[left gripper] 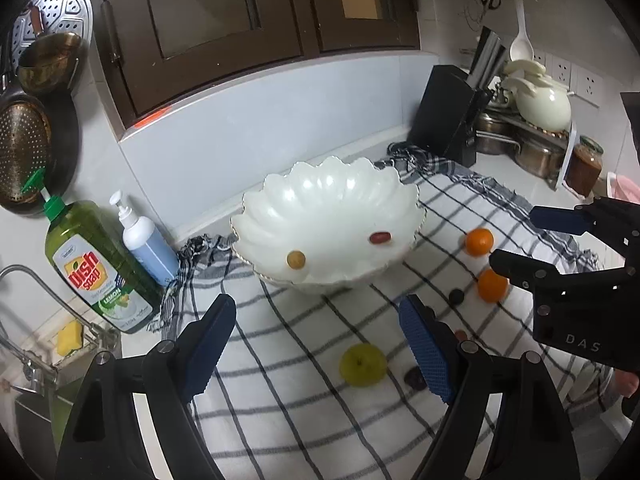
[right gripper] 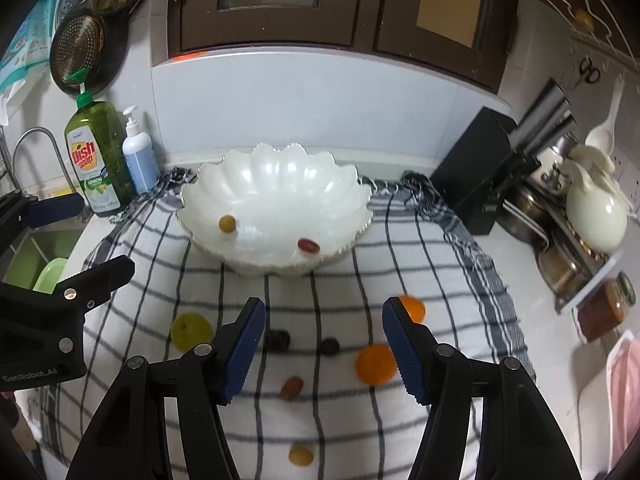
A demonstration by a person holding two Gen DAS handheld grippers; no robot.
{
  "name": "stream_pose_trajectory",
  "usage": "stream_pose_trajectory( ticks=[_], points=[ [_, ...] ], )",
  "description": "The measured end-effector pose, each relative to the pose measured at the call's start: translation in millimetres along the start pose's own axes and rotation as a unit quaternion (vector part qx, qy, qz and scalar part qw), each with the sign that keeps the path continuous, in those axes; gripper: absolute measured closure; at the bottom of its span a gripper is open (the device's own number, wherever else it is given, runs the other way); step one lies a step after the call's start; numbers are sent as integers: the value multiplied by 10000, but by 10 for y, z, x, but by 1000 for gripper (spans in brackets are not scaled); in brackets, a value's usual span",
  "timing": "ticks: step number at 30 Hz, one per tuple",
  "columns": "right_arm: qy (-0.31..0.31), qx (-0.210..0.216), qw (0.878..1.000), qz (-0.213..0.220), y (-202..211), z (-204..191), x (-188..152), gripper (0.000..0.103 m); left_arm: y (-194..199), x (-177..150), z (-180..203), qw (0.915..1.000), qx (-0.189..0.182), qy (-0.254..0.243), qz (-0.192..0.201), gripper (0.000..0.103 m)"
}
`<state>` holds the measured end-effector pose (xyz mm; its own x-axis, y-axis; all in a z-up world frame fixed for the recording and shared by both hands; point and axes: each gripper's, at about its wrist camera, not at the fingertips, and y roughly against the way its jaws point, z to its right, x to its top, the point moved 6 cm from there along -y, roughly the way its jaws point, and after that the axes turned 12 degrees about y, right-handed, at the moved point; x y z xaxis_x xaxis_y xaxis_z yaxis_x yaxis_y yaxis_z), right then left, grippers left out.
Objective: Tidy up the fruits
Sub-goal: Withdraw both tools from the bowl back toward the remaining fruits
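A white scalloped bowl (left gripper: 332,176) (right gripper: 276,176) stands on a checked cloth and holds a yellow grape (left gripper: 296,259) (right gripper: 227,224) and a red grape (left gripper: 380,237) (right gripper: 308,245). On the cloth in front of it lie two oranges (left gripper: 479,241) (right gripper: 376,363), a green apple (left gripper: 363,364) (right gripper: 191,330), dark grapes (right gripper: 330,347) and a yellow grape (right gripper: 301,455). My left gripper (left gripper: 320,340) (right gripper: 100,236) hovers open and empty above the apple's side of the cloth. My right gripper (right gripper: 324,344) (left gripper: 516,238) is open and empty over the small fruits, with the near orange beside its right finger.
A green dish soap bottle (left gripper: 100,268) and a pump bottle (left gripper: 144,240) stand left of the bowl, with a sink (right gripper: 48,256) beyond. A black knife block (left gripper: 448,116), pots, a white teapot (right gripper: 596,212) and a jar (right gripper: 604,312) crowd the right. Cabinets hang above.
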<state>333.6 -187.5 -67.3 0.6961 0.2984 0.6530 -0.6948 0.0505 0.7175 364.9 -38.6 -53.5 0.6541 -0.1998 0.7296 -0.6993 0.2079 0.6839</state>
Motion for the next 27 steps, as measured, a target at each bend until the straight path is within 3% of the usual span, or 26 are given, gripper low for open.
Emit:
stream_pose_trajectory(
  ticks=[13, 22, 27],
  points=[
    [-342, -78, 9989, -313, 100, 12, -617, 41, 147, -415, 210, 9994, -42, -325, 60, 19],
    [-528, -12, 9970, -567, 80, -47, -952, 41, 12, -726, 350, 9977, -353, -373, -440, 19],
    [-573, -103, 9962, -648, 63, -99, -1112, 41, -55, -874, 397, 9963, -442, -554, -486, 20]
  ],
)
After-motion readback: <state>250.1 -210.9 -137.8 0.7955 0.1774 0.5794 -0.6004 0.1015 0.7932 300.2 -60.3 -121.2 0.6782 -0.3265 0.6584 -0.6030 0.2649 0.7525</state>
